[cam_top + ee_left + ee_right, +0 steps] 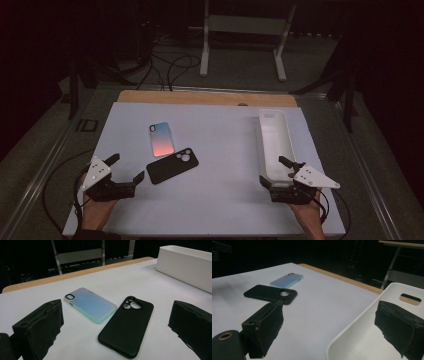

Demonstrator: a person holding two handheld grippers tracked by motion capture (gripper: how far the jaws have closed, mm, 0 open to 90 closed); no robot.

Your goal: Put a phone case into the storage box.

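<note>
Two phone cases lie on the white mat [220, 150]. The pink-and-blue gradient case [161, 139] [91, 304] [287, 280] sits just behind the black case [172, 165] [127, 325] [270, 293], which has round camera cut-outs. My left gripper [127, 166] [117, 315] stands open at the front left, pointing at the black case a short way ahead. My right gripper [273, 170] [334, 322] is open at the near end of the long white tray [261, 140] [352, 330] [185, 267]. Its jaws straddle the tray's near corner without touching it, and nothing is held.
The mat lies on a wooden table whose edge [200, 97] shows at the back. Beyond it stand a white metal frame [205, 45] and loose cables [170, 65] on the floor. The tray appears to hold nothing.
</note>
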